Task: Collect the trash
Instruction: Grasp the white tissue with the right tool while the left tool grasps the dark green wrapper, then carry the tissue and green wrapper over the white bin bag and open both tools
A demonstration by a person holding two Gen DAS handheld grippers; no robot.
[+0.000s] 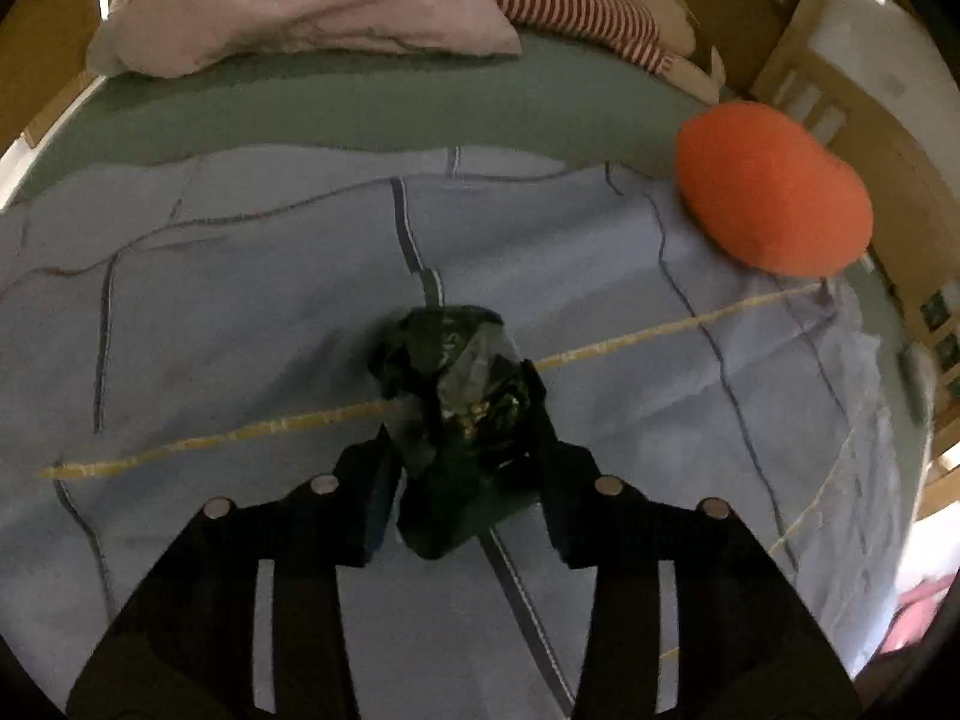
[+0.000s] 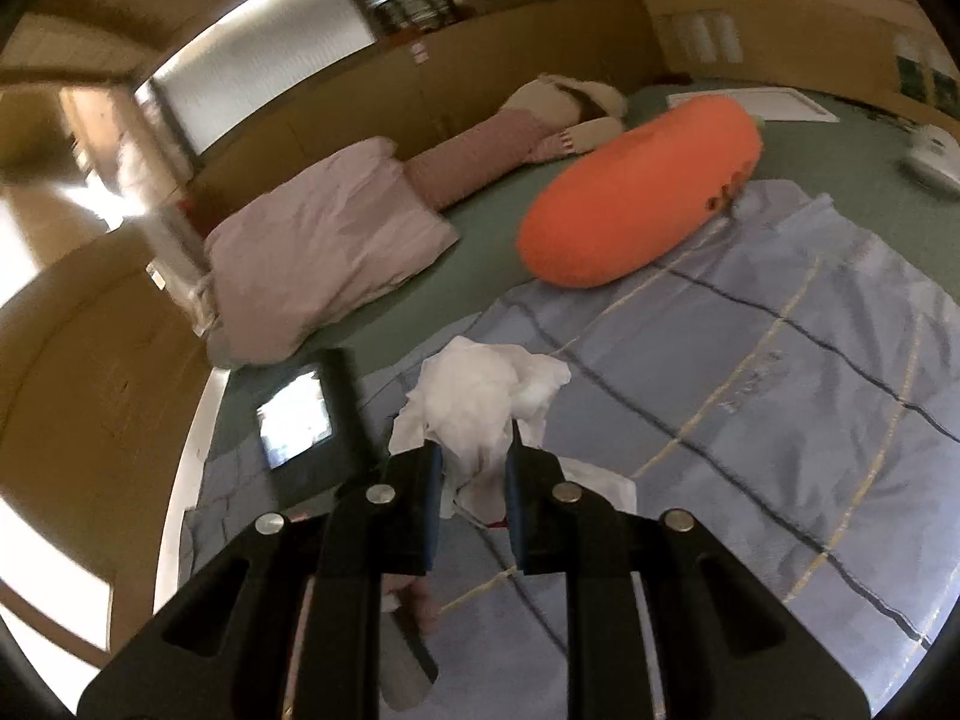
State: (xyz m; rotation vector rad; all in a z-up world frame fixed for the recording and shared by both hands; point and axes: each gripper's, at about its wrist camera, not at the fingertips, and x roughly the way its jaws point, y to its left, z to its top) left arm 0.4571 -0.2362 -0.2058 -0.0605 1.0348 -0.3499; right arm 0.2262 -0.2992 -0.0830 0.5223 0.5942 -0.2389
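Note:
In the left wrist view my left gripper (image 1: 465, 420) is shut on a crumpled dark green wrapper (image 1: 456, 396), held just above the blue blanket (image 1: 240, 312). In the right wrist view my right gripper (image 2: 474, 450) is shut on a crumpled white tissue (image 2: 480, 396), held above the same blue blanket (image 2: 750, 420). Another piece of white paper (image 2: 600, 477) lies on the blanket just right of the fingers.
An orange carrot-shaped cushion (image 1: 774, 186) (image 2: 636, 192) lies on the green sheet (image 1: 360, 108). A pink pillow (image 1: 300, 0) (image 2: 324, 240) and a striped plush toy (image 1: 588, 6) lie at the bed's head. The other hand-held gripper's dark screen unit (image 2: 300, 414) is at the left.

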